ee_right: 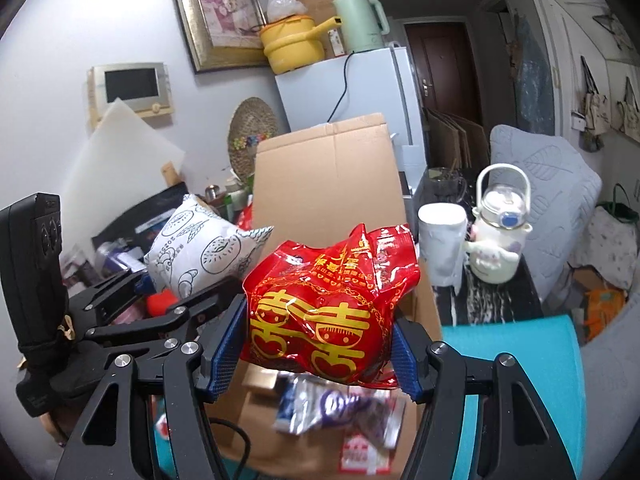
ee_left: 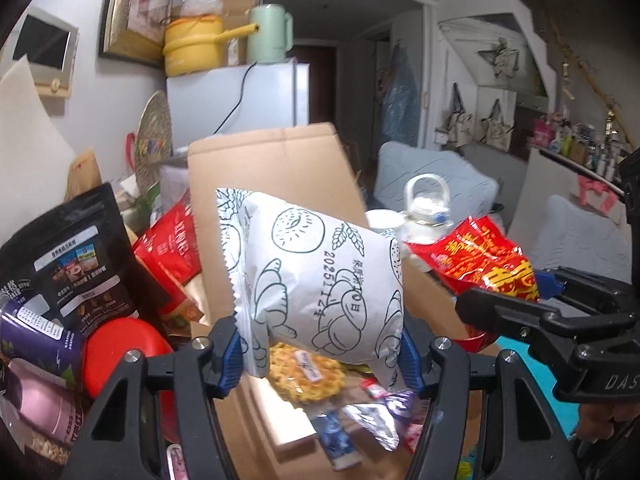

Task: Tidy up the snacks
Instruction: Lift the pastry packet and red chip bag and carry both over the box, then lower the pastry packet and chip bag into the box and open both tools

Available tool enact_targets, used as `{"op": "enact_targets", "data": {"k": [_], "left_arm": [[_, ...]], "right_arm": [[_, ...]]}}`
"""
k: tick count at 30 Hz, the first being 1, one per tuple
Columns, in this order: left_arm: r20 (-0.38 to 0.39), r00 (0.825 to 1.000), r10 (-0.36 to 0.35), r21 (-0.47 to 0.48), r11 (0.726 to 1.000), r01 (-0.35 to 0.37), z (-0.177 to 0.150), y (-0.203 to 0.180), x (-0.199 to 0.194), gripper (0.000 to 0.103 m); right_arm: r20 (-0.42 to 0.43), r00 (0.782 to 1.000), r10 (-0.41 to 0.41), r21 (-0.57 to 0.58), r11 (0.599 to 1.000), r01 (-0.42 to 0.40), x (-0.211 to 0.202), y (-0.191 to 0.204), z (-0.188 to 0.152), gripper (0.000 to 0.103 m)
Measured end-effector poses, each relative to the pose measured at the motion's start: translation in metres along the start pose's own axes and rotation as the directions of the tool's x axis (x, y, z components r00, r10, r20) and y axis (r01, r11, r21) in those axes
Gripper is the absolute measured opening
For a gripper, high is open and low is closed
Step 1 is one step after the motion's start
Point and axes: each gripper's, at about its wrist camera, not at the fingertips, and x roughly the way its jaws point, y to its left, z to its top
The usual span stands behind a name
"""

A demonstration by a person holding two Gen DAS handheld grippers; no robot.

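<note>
Above the cardboard box (ee_left: 280, 164), each level tool (ee_left: 320, 356) (ee_right: 316, 356) clamps a snack bag (ee_left: 320, 276) (ee_right: 332, 312).

White fridge (ee_right: 352, 92); framed picture (ee_right: 224, 12).

A lived-in home, a small cluttered flat. A white fridge (ee_right: 352, 92) stands against the wall, with a yellow pot (ee_right: 290, 46) and a green kettle (ee_right: 358, 24) on top of it. Left of the fridge hang a framed flower picture (ee_right: 218, 16) and an intercom panel (ee_right: 130, 86). Right of the fridge are the brown entry door (ee_right: 444, 64), tote bags (ee_right: 596, 108) on the wall and a grey cushion (ee_right: 548, 184).
</note>
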Motion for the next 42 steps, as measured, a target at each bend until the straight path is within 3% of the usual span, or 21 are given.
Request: {"op": "enact_targets", "data": {"k": [5, 14, 27, 38, 42], "left_arm": [[-0.06, 0.997, 0.042, -0.03, 0.999, -0.044, -0.006, 0.012, 0.027, 0.061], [-0.184, 0.979, 0.085, -0.018, 0.996, -0.09, -0.023, 0.016, 0.071, 0.061], [-0.368, 0.917, 0.154, 0.025, 0.988, -0.155, -0.043, 0.02, 0.118, 0.061], [-0.407, 0.895, 0.182, 0.029, 0.982, -0.187, -0.044, 0.021, 0.125, 0.069], [-0.391, 0.9, 0.191, 0.031, 0.98, -0.195, -0.041, 0.02, 0.118, 0.075]], "right_arm": [[-0.031, 0.999, -0.019, -0.014, 1.0, 0.018, 0.032, -0.007, -0.002, 0.065], [-0.16, 0.987, -0.025, 0.007, 1.0, 0.027, 0.077, -0.022, -0.019, 0.065], [-0.285, 0.958, -0.034, 0.042, 0.998, 0.048, 0.12, -0.033, -0.041, 0.065], [-0.329, 0.942, -0.073, 0.024, 0.996, 0.086, 0.124, -0.031, -0.042, 0.066], [-0.301, 0.948, -0.108, -0.002, 0.994, 0.113, 0.114, -0.028, -0.038, 0.073]]}}
